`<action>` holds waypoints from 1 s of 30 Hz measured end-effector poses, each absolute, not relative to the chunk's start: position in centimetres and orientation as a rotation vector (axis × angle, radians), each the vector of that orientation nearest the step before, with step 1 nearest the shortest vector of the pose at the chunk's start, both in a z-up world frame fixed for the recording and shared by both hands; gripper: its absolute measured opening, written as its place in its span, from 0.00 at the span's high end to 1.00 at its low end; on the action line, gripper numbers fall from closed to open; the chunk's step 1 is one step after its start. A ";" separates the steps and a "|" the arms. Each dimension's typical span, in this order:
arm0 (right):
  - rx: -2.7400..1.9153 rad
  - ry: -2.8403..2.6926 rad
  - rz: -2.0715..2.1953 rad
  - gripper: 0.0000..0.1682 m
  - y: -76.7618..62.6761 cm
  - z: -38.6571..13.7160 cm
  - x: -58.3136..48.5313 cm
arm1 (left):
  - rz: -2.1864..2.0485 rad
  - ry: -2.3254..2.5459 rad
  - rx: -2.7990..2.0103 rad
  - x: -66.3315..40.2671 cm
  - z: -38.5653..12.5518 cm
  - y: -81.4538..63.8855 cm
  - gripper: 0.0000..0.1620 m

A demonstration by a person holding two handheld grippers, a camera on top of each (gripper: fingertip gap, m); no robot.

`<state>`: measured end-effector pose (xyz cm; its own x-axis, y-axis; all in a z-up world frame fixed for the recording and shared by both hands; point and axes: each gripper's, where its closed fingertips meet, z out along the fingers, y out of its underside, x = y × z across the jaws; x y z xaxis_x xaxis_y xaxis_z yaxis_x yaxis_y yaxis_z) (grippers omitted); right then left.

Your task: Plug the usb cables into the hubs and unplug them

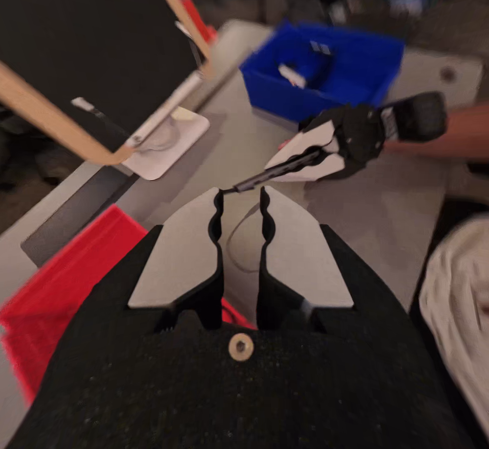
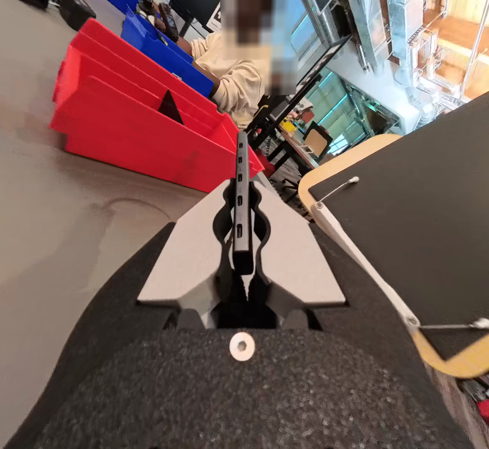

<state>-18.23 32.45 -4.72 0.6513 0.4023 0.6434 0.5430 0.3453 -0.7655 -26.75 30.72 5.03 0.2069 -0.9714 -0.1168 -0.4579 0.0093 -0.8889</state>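
Note:
My right gripper (image 2: 240, 187) is shut on a slim grey hub bar (image 2: 243, 198) with a row of small ports along its edge; the bar sticks out past the fingertips, above the grey table. In the left wrist view the right gripper (image 1: 275, 163) comes in from the right with the bar (image 1: 275, 171) pointing down-left, its tip almost at my left gripper's fingertips. My left gripper (image 1: 241, 191) is open and empty, jaws a small gap apart, over the table and a thin cable loop (image 1: 238, 240).
A red bin (image 2: 137, 129) and blue bins (image 2: 169, 52) stand on the table. Another blue bin (image 1: 322, 68) holds small parts. A black board with a wooden rim (image 1: 87, 47) stands on a white base (image 1: 169, 145). A person in a cream sleeve (image 2: 238, 84) sits behind. The tips of one gripper are about 12 centimetres away from the tips of the other.

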 end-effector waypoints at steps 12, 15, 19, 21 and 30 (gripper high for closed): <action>-1.185 -0.854 -0.347 0.96 38.7 -8.4 -17.1 | -0.707 0.820 -1.834 -34.4 -12.3 20.9 0.85; -1.192 -0.878 -0.329 0.96 37.3 -8.8 -16.5 | -0.644 0.795 -1.877 -36.2 -13.2 22.8 0.84; -1.190 -0.900 -0.269 0.96 37.1 -9.0 -17.0 | -0.551 0.681 -2.003 -39.3 -14.7 24.7 0.80; -1.184 -0.944 -0.302 0.96 37.1 -9.5 -17.4 | -0.579 0.609 -2.006 -39.9 -13.9 25.9 0.80; -1.177 -0.955 -0.296 0.96 37.1 -9.7 -17.5 | -0.182 0.654 -2.351 -43.1 -10.6 40.3 0.72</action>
